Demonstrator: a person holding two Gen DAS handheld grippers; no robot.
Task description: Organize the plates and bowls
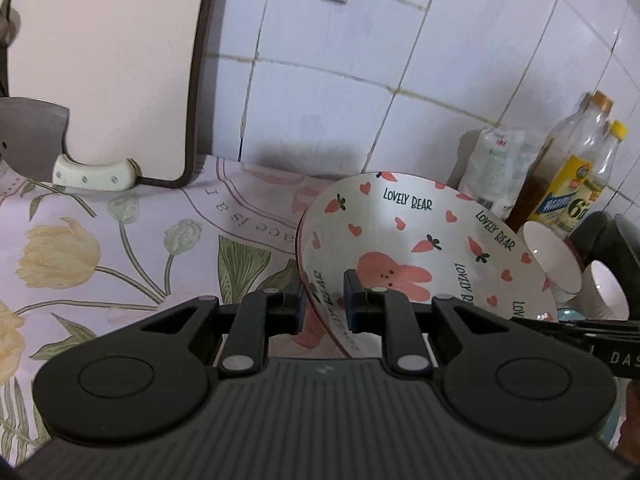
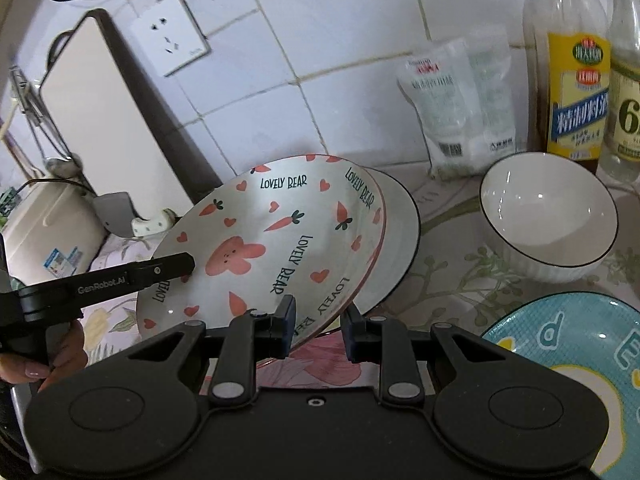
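Left tool (image 1: 323, 300): its two blue-padded fingers straddle the near rim of the bunny plate, one pad behind the rim and one on the inner face; the pads look close on it, but whether they press it I cannot tell. In the right wrist view its black arm reads "GenRobot.AI" and meets the plate's left edge.
Right tool (image 2: 318, 330): fingers either side of the plate's lower right rim, a small gap showing at the right pad (contact unclear).
Bunny plate (image 2: 264, 248): white, tilted up off the desk between both tools, printed with a pink rabbit, carrots, hearts and "LOVELY BEAR" repeated round the rim.
White plate (image 2: 400, 240): black-rimmed, directly behind the bunny plate and overlapped by it.
Blue plate (image 2: 560, 344): at near right, turquoise with large letters, cut off by the frame.
White bowl (image 2: 548, 220): black rim line, upright on the desk, right of the plates.
Desk (image 1: 120, 240): covered in a floral cloth with partly readable script.
Bottles (image 2: 576, 80): two at the tiled wall, yellow and blue Chinese labels, one showing a large "6".
Bag (image 2: 456, 108): white pouch with barcode, leaning on the wall.
Cutting board (image 1: 104, 64): upright against the wall at far left.
Socket (image 2: 170, 40): white, on the tiles.
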